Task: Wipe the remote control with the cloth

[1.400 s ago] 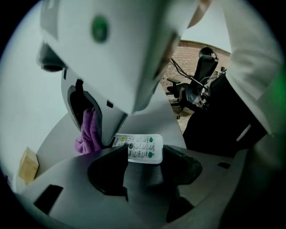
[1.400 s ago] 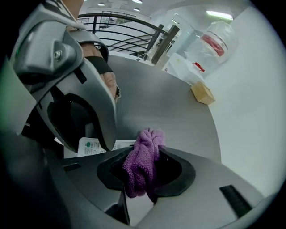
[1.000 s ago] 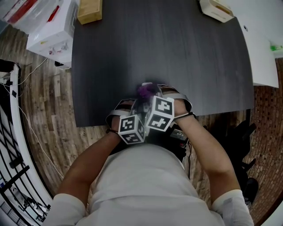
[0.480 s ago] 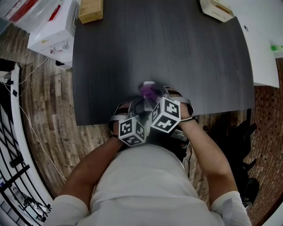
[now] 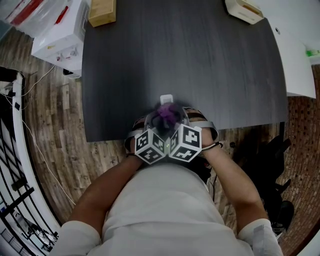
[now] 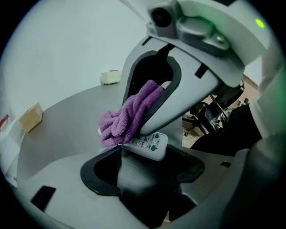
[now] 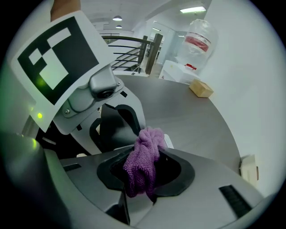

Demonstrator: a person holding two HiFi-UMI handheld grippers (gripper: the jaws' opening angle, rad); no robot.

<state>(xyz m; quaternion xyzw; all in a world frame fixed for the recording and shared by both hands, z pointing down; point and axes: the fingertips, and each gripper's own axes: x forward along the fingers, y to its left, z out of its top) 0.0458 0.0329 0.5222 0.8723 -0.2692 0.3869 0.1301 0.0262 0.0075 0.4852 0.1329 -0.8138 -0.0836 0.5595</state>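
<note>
Both grippers meet over the front edge of the dark table (image 5: 200,60). The left gripper (image 5: 158,121) holds the white remote control (image 5: 166,98) by its near end, above the tabletop. In the left gripper view the remote control (image 6: 149,145) lies between the dark jaws of the left gripper (image 6: 143,162), which are opening. The right gripper (image 5: 175,118) is shut on the purple cloth (image 5: 165,114). A bunch of that cloth (image 7: 143,165) sticks out of the right gripper (image 7: 145,173), and the cloth (image 6: 129,118) lies on the remote's far half.
A wooden box (image 5: 101,12) and white cartons (image 5: 57,32) stand at the table's far left. A cream holder (image 5: 244,11) sits at the far right, beside a white table (image 5: 295,60). The person's body is close behind the front edge.
The two marker cubes have drawn together and now sit side by side. The cloth has slid along the remote, whose white far end now shows beyond it.
</note>
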